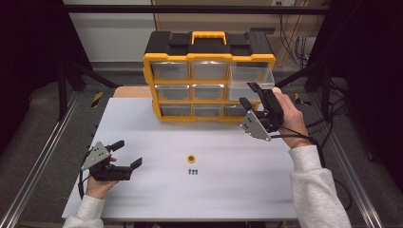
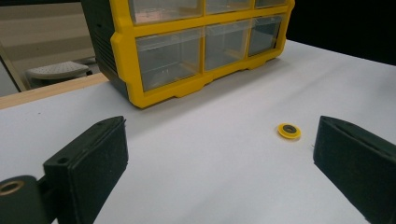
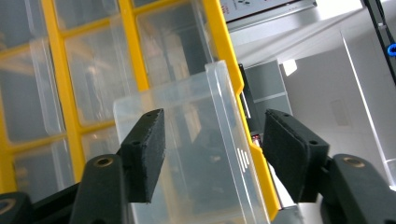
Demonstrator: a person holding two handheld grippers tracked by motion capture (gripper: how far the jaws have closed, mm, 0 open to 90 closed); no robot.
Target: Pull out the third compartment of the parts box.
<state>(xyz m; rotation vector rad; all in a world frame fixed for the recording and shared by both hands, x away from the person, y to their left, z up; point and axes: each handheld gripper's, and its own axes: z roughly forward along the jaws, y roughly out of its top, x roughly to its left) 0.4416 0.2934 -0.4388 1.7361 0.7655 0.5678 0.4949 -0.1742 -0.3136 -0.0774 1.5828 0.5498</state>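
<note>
A yellow and black drawer organizer [image 1: 209, 57] stands at the back of the white table [image 1: 228, 199]. Its top right clear drawer [image 1: 252, 76] is pulled out. My right gripper [image 1: 248, 93] is raised at that drawer; in the right gripper view the drawer's clear front wall [image 3: 187, 154] stands between the spread jaws of the right gripper [image 3: 212, 149], and the pads do not press on it. My left gripper [image 1: 129, 153] rests open at the table's left, nothing between its jaws. A small yellow ring [image 1: 191, 158] lies mid-table, also ahead of the left gripper [image 2: 219, 154] as a yellow ring [image 2: 289, 130].
Two or three tiny green screws [image 1: 193, 171] lie just in front of the ring. The organizer [image 2: 196, 46] has rows of closed clear drawers. Metal rails run along both sides of the table, and cables hang at the right.
</note>
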